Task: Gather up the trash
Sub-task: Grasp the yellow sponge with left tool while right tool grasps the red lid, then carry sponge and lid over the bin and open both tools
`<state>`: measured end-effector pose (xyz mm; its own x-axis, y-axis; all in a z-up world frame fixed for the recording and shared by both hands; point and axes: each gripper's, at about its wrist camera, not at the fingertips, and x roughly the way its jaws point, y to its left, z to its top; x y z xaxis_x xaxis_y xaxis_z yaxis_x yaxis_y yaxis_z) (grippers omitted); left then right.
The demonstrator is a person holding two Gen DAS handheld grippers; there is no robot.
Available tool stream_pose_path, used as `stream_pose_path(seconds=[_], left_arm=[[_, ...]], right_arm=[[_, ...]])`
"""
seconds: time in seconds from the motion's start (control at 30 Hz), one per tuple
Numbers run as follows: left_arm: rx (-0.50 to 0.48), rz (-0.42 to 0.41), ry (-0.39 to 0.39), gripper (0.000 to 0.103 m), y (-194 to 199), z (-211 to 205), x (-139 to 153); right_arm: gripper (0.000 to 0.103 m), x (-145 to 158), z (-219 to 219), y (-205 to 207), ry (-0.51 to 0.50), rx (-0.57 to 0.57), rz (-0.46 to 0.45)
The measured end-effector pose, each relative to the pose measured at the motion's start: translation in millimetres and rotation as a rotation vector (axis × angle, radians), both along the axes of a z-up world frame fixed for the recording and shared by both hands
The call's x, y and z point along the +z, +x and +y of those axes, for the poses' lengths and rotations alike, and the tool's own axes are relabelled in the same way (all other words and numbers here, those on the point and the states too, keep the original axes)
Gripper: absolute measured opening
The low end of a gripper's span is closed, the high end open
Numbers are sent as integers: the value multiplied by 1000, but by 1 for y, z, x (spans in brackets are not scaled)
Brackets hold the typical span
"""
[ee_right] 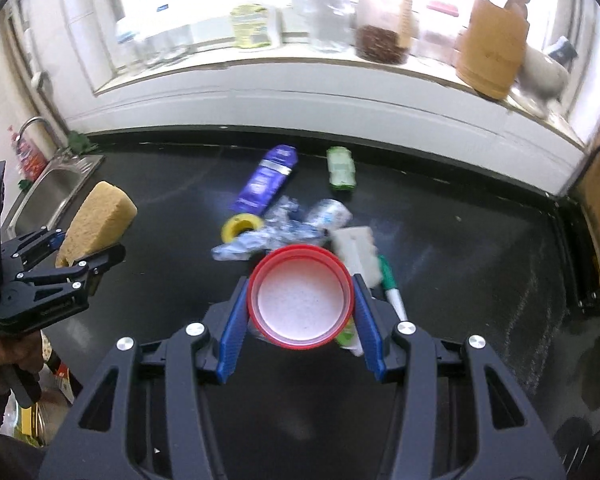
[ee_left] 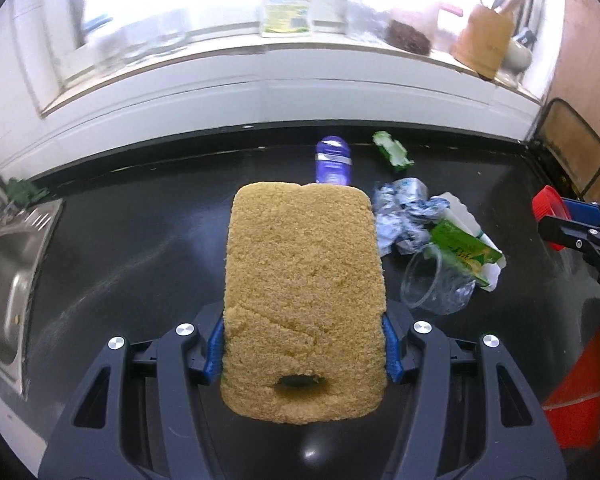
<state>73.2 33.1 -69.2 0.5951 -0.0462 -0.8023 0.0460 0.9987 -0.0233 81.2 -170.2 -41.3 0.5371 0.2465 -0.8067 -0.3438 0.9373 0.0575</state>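
Observation:
My left gripper (ee_left: 304,354) is shut on a big yellow sponge (ee_left: 304,292), held above the black counter (ee_left: 132,248); the sponge also shows in the right wrist view (ee_right: 96,224). My right gripper (ee_right: 300,312) is shut on a red-rimmed round container (ee_right: 300,300), also seen in the left wrist view (ee_left: 550,212). Trash lies on the counter: a purple wrapper (ee_right: 266,180), a green wrapper (ee_right: 341,168), crumpled blue-white foil (ee_right: 284,226), a yellow tape roll (ee_right: 241,228), a clear plastic cup (ee_left: 432,288), and a green-white carton (ee_left: 466,248).
A steel sink (ee_left: 8,280) is set in the counter at the left. The windowsill behind holds bottles, jars and a wooden utensil block (ee_right: 490,52). A red bin (ee_left: 576,396) shows at the lower right of the left wrist view.

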Motion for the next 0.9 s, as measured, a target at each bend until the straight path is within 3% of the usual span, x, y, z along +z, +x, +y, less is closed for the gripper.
stream_pose_path(seconds=[0.2,0.43,0.63,0.77,0.9], left_arm=[[136,-31,7,58,-51,60,13],[412,-2,41,58,-164,157,7],[675,69,-17,58,-281,234,-37],[783,111,-67,58,-339,264,-79],[829,145,-112,58,-375,284,-122]], right_arm=[[49,7,77,-11,17,171,-10],[49,-3,230,-59,66,509,39],[49,-36,362,-137,82,806,166],[49,-67,429,-193,55,951,233],[49,-103,475,-232,8,1013,278]])
